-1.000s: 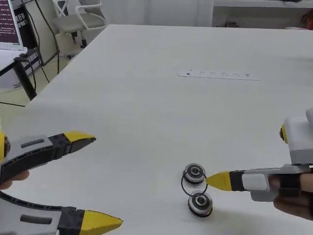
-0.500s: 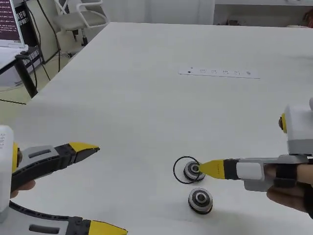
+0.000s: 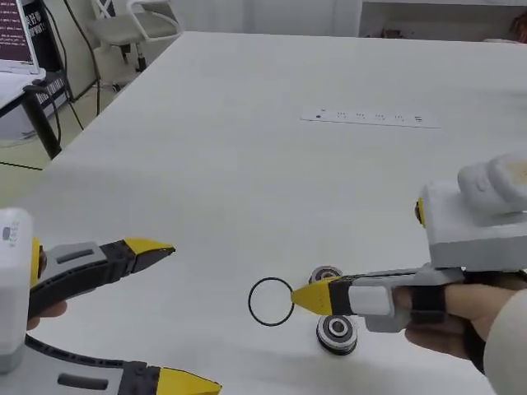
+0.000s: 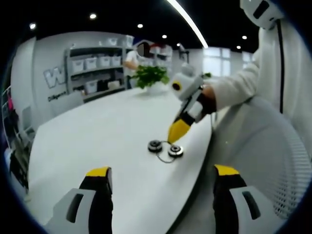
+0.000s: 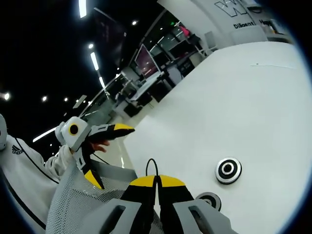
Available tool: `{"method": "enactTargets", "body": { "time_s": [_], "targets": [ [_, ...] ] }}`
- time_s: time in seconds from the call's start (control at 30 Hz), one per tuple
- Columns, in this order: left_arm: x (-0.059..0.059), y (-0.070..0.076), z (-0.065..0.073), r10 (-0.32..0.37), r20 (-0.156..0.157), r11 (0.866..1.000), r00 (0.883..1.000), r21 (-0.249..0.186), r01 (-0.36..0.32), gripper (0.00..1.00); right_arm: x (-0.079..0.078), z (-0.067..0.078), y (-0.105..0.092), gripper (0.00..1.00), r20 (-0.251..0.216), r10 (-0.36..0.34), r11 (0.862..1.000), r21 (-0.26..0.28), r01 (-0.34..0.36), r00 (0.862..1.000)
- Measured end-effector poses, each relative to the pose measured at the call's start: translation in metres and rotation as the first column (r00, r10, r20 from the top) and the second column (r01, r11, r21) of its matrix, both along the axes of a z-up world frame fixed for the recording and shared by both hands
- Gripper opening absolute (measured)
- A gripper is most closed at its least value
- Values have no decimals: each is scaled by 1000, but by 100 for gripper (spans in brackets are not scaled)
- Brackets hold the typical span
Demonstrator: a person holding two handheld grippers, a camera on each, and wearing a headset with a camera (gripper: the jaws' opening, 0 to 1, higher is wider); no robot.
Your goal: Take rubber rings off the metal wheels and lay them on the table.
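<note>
Currently our right hand-held gripper (image 3: 300, 298) has its yellow-tipped jaws pressed together on a thin black rubber ring (image 3: 250, 301). This round loop sits just left of two disc-shaped metal wheels (image 3: 337, 332) on the smooth white tabletop (image 3: 247, 164). Our left hand-held gripper (image 3: 177, 317) is spread wide, holding nothing.

Large letter "W" on far wall (image 4: 45, 66).

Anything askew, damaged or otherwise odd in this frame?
Nothing stands out. The right gripper holds a rubber ring in its shut jaws, and the ring keeps its round shape. The nearer wheel and the farther wheel lie flat on the table. The left gripper is open, apart from them.
</note>
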State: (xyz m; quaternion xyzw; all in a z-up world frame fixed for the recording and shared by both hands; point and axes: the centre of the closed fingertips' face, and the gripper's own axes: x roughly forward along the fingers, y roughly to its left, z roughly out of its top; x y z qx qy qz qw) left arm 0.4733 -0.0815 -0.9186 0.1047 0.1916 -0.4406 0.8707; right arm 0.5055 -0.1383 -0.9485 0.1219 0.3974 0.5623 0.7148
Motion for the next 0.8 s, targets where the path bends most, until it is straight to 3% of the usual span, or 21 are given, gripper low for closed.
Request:
{"method": "enactTargets", "body": {
  "time_s": [0.2,0.33,0.53,0.8],
  "targets": [
    [0,0,0,5,-8,1000,1000,-9,-5,85,3,-13,8,0,-5,7,1000,-27,-7,1000],
    [-1,-1,0,0,-7,1000,1000,-7,0,84,7,-33,6,0,1,11,995,-104,-11,1000],
    [-1,-1,-2,-3,-14,1000,1000,-4,3,83,13,-50,3,0,1,13,988,-155,-13,1000],
    [-1,0,-3,1,-17,1000,1000,-6,-1,83,12,-58,3,0,24,41,980,-194,-35,999]
  ]
}}
